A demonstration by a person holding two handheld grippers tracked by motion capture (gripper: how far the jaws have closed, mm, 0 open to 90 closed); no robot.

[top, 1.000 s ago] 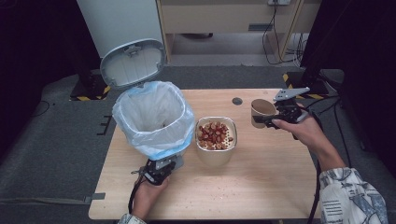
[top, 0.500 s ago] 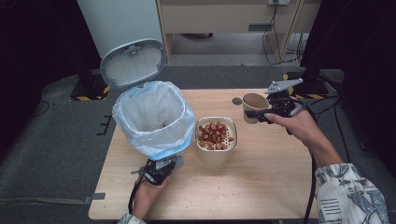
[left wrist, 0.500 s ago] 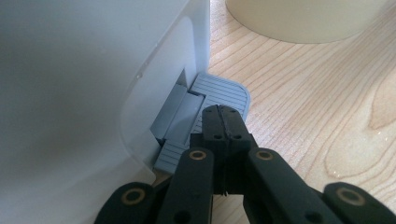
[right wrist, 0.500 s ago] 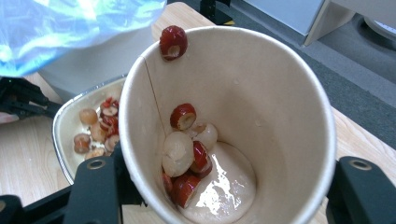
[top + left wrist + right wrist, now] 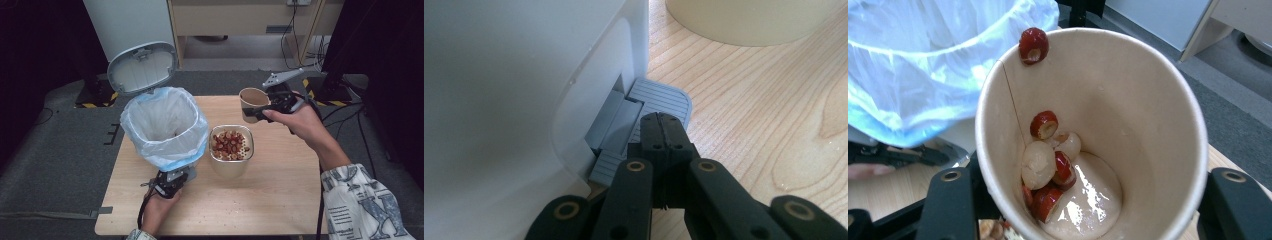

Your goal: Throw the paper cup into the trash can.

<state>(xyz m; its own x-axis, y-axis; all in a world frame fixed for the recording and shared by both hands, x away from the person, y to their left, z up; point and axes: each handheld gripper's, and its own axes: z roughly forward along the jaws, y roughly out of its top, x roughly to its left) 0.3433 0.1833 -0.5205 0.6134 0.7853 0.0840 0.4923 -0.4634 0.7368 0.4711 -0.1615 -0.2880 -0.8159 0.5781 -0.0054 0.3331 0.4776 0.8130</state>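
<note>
Right gripper view: fingers grasp a paper cup (image 5: 1128,125) of glossy, seemingly halved red fruit (image 5: 1048,170).

The left gripper (image 5: 172,181) is held low at 7 o'clock, its jaws pressed together and pointed toward 12. The right gripper (image 5: 260,107) is raised at 2 o'clock, forearm stretched from 4 o'clock, jaws clamped and pointed toward 9.

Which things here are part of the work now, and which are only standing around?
In use:
- paper cup with fruit pieces, held by right gripper
- lined bin, lid up
- bin pedal, pressed by shut left gripper

Standing by:
- bowl of fruit pieces
- wooden cabinet
- floor cables
</note>
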